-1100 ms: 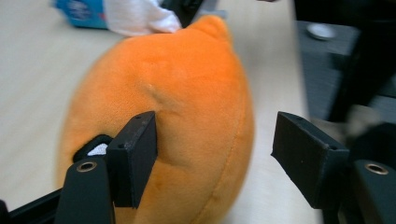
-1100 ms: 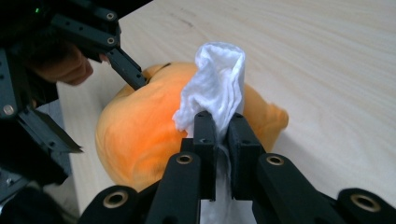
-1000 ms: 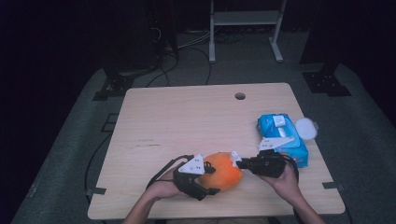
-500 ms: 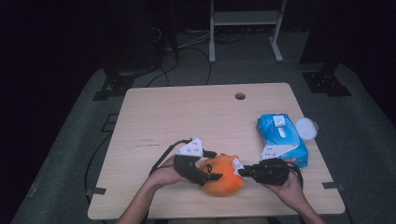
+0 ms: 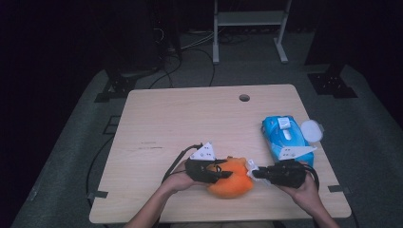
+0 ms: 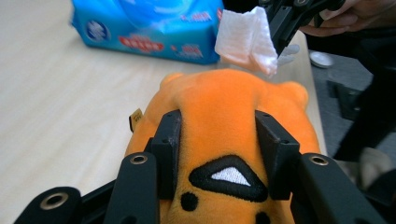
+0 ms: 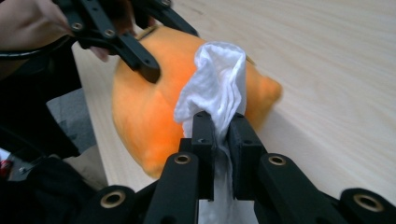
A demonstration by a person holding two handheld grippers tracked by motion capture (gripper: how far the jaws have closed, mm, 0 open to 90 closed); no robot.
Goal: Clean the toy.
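The orange plush toy lies on the table near its front edge, between the two grippers. The left gripper has just been closing, and its jaws now clamp the toy from both sides, pads pressed into the soft fabric just above a black stitched triangle on the toy's face. In the left gripper view the toy bulges up between the jaws, and its far end points toward the other gripper.

The right gripper sits just to the toy's right, jaws pinched tight on a folded white wipe. The wipe stands up out of the jaws and hangs close over the toy's side; in the left gripper view the wipe appears just above the toy's far end, though whether it touches the fabric I cannot tell.

Beyond the right gripper, farther back on the table, lies a blue pack of wipes, with a small round lid beside it at the table's right edge.
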